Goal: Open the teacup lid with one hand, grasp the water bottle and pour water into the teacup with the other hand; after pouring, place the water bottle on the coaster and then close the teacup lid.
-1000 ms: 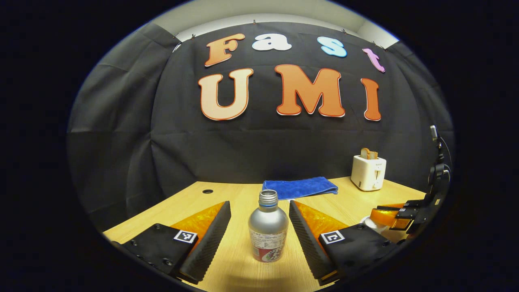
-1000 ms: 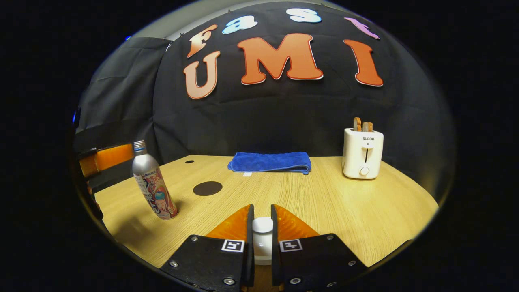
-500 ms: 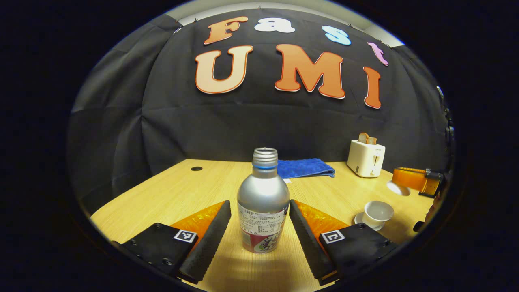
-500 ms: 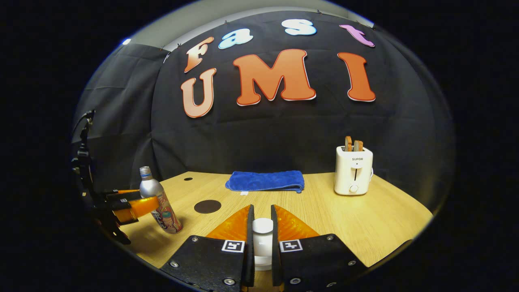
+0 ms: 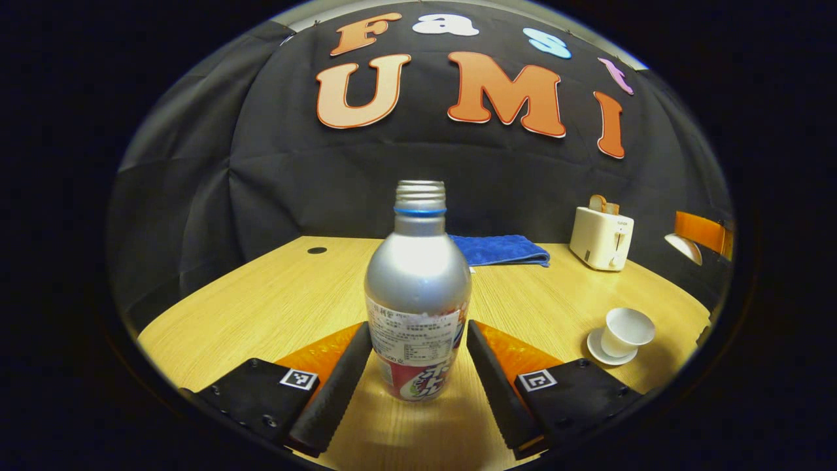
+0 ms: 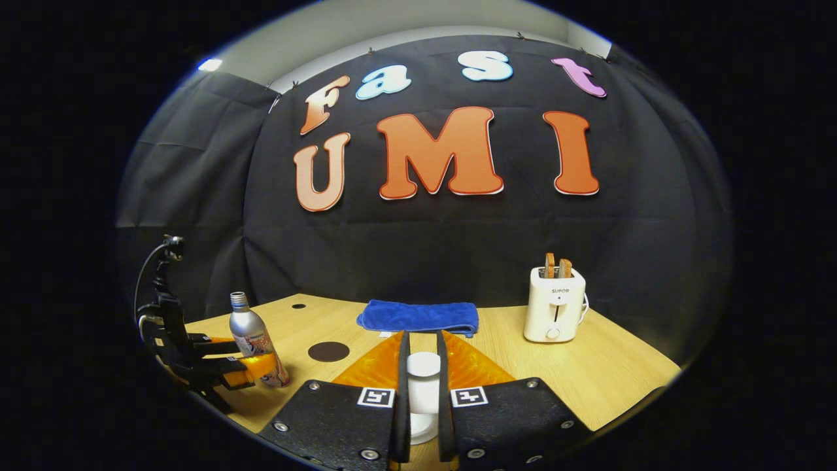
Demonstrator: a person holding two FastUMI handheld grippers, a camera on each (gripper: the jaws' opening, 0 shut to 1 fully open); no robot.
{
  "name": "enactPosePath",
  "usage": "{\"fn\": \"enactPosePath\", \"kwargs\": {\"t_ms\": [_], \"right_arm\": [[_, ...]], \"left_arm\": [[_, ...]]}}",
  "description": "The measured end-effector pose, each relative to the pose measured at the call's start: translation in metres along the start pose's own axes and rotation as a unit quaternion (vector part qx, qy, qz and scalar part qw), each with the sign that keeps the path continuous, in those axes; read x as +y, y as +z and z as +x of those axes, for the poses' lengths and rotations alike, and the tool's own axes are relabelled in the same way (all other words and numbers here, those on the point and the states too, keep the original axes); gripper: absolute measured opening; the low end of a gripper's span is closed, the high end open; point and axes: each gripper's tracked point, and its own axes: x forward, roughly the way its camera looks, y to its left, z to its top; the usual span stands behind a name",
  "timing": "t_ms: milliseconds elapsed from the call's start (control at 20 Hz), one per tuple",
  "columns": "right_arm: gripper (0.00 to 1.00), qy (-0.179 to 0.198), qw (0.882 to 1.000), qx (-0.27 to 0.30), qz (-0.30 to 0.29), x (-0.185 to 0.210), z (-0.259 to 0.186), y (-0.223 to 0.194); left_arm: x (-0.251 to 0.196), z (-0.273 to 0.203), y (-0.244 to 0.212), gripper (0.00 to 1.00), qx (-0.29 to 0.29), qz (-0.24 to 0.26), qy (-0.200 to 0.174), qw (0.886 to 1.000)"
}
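1. In the left gripper view, the left gripper (image 5: 418,366) has its fingers spread to either side of the bottle (image 5: 418,307). The bottle's lower body sits between them. Whether the pads touch it, I cannot tell; a narrow gap seems to remain on each side.
2. The bottle stands upright on the table (image 5: 261,307), uncapped, its silver body above a printed label.
3. In the right gripper view, the same bottle (image 6: 252,337) stands at the table's left, with the left gripper (image 6: 229,366) reaching in around its lower part.
4. The right gripper (image 6: 422,392) has its fingers closed on the white lid (image 6: 423,373), pinching its knob from both sides. The lid is held in the air, clear of the table.
5. The cup (image 5: 626,330) sits open on its saucer (image 5: 598,350) at the right of the left gripper view, well apart from the bottle. The lid (image 5: 683,247) shows up high near that view's right edge, away from the cup.
6. The dark round coaster (image 6: 328,351) lies on the table to the right of the bottle, near it but not touching.
7. A folded blue towel (image 6: 418,317) lies at the back of the table by the wall.
8. A white toaster (image 6: 554,313) with two slices in its slots stands to the right of the towel.
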Motion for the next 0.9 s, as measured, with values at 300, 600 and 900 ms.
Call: {"fn": "enactPosePath", "kwargs": {"t_ms": [300,600,900], "right_arm": [[0.17,-0.006,1.000,-0.010,0.007,-0.010,-0.003,0.010],[0.17,-0.012,1.000,-0.008,0.021,-0.019,-0.011,0.009],[0.17,-0.022,0.999,-0.011,0.025,-0.030,-0.017,0.011]], "left_arm": [[0.002,0.002,0.004,0.96,-0.020,0.002,0.011,1.000],[0.004,0.007,0.004,0.83,-0.015,0.006,0.026,1.000],[0.001,0.011,0.018,0.82,-0.011,0.070,0.042,0.997]]}}
